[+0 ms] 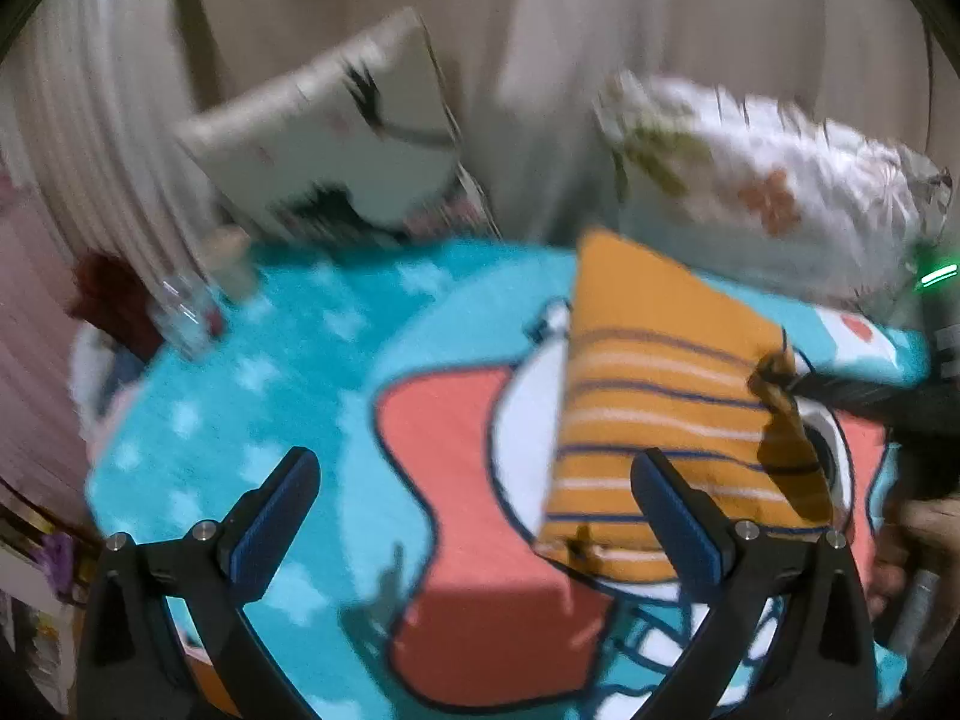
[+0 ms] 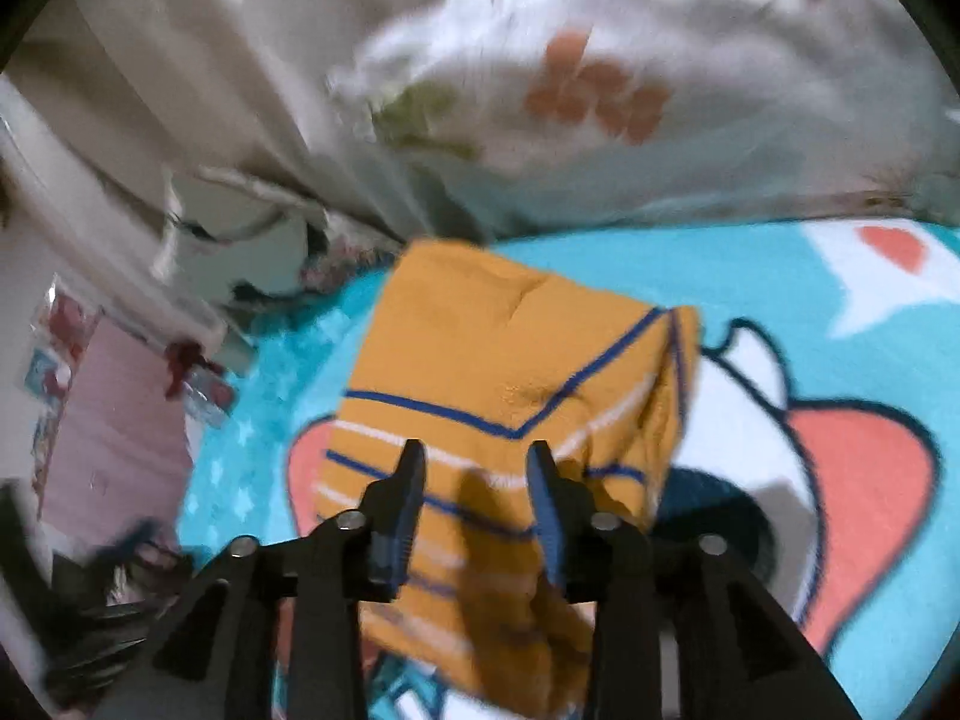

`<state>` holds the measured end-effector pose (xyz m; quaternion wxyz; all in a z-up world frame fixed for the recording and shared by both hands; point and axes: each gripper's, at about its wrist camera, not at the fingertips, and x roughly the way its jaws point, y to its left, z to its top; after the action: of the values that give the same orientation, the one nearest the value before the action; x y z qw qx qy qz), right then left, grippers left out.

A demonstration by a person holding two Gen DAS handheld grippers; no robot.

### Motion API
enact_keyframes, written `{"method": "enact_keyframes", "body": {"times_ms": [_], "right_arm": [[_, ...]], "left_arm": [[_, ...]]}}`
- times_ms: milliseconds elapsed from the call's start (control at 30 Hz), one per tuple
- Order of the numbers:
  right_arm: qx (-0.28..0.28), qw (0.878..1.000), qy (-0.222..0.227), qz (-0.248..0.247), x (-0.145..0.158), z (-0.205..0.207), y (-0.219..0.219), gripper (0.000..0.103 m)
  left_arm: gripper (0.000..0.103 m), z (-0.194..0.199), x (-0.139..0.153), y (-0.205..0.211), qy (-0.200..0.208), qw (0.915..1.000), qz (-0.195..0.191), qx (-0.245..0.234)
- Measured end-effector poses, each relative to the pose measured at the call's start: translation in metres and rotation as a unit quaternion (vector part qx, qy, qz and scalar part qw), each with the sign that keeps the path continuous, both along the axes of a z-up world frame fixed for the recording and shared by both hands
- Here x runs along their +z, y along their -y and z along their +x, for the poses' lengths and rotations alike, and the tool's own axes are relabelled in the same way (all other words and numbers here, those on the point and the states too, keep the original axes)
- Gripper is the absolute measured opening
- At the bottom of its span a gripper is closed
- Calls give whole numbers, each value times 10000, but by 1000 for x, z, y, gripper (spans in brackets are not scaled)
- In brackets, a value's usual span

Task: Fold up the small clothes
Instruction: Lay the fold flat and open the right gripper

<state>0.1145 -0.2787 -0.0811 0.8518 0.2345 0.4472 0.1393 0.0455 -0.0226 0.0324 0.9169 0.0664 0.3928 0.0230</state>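
The shirt (image 2: pixel 510 396) is soft, light and floppy; grab its edge. Left gripper (image 1: pixel 474 510) is wide and empty; right gripper (image 2: pixel 477 498) is half open around it.

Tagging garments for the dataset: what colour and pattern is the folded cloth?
Mustard orange garment with thin blue and white stripes; clearest in the right wrist view.

A bed fills the foreground, spread with a turquoise cartoon blanket (image 1: pixel 288 360) printed with coral and white shapes. Cream curtains (image 1: pixel 540 60) hang in folds behind it. Two pillows lean there: one pale with dark markings (image 1: pixel 336 138), one white and floral (image 1: pixel 768 180) (both blurred). Lighting is dim, indoor.
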Motion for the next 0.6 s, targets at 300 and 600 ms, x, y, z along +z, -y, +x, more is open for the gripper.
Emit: {"method": "enact_keyframes", "body": {"times_ms": [300, 600], "right_arm": [[-545, 9962, -99, -679, 6, -15, -1, 52], [-833, 9877, -43, -1323, 39, -79, -32, 61]], "left_arm": [[103, -28, 62, -32, 1426, 9895, -120, 221], [103, -11, 62, -33, 1177, 9916, -162, -520]]}}
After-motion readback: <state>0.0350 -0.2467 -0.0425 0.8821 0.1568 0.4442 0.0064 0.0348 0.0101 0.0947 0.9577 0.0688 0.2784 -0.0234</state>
